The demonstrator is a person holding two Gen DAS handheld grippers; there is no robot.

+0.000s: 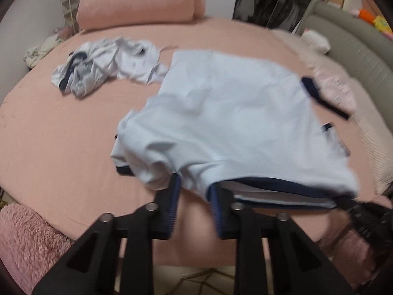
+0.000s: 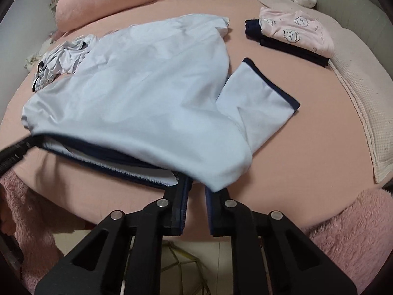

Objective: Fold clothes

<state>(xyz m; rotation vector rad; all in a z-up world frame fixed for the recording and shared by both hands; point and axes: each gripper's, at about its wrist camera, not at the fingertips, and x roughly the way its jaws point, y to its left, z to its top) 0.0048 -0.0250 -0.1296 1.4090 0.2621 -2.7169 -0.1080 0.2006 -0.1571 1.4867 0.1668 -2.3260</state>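
Two shirts (image 2: 137,98) (image 2: 61,56), two tongs (image 1: 194,191) (image 2: 196,189)

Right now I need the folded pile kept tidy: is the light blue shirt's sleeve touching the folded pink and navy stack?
Apart. The right wrist view shows bare pink sheet between the sleeve and the folded stack.

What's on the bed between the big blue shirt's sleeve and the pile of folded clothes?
Nothing. In the right wrist view, only bare pink bedsheet lies between the light blue shirt's sleeve and the folded stack.
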